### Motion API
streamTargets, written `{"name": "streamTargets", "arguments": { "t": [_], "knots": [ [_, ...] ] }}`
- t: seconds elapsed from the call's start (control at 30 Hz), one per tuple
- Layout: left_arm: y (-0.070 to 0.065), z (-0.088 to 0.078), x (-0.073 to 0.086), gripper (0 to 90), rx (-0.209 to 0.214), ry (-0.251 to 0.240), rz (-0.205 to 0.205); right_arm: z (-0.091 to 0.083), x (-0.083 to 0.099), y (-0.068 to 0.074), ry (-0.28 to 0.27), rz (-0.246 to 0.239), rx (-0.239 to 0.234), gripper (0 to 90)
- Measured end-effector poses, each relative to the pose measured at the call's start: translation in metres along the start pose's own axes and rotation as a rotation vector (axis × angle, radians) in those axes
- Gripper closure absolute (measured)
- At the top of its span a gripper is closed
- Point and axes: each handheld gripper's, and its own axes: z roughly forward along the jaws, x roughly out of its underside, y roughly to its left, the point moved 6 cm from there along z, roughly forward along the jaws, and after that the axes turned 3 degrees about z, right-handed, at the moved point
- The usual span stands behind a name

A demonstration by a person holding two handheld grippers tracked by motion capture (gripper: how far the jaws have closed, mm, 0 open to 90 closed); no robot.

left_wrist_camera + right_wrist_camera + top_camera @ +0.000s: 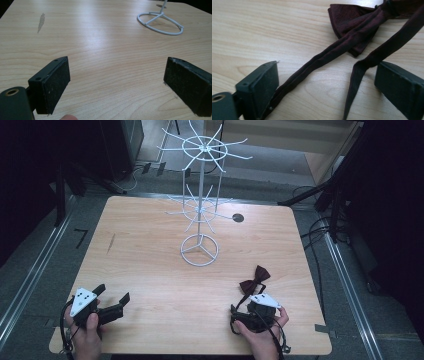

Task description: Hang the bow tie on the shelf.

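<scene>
Lying on the table (pixel 150 270) just ahead of the right gripper (pixel 325 82), the dark red bow tie (pixel 255 279) is reached by its straps, which run lengthwise between the open jaws. The left gripper (pixel 117 82), also open, is kept well apart.

Each black gripper (pixel 114 301) carries a grey three-cornered plate, rectangular pads and a trailing cable.

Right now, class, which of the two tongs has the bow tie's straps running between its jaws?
The right tongs: the dark red bow tie lies just ahead, both straps passing between its open jaws. The left tongs have bare table between theirs.
</scene>
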Motion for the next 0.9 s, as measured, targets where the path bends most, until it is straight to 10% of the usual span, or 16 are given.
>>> {"name": "streamTargets", "arguments": {
  "t": [0.17,0.3,0.43,0.9],
  "knots": [
    [0.0,0.0,0.0,7.3,0.0,-0.002,-0.002,-0.002,0.001,0.002,-0.016,-0.05,0.012,29.2],
    [0.0,0.0,0.0,7.3,0.002,-0.003,-0.006,-0.008,0.002,-0.002,-0.048,-0.065,-0.006,68.0],
    [0.0,0.0,0.0,7.3,0.001,-0.004,-0.007,-0.01,0.002,-0.008,-0.049,-0.068,-0.026,87.0],
    [0.001,0.0,0.0,7.3,0.007,0.001,-0.011,-0.029,-0.012,0.003,-0.16,-0.087,-0.186,90.0]
  ]
}}
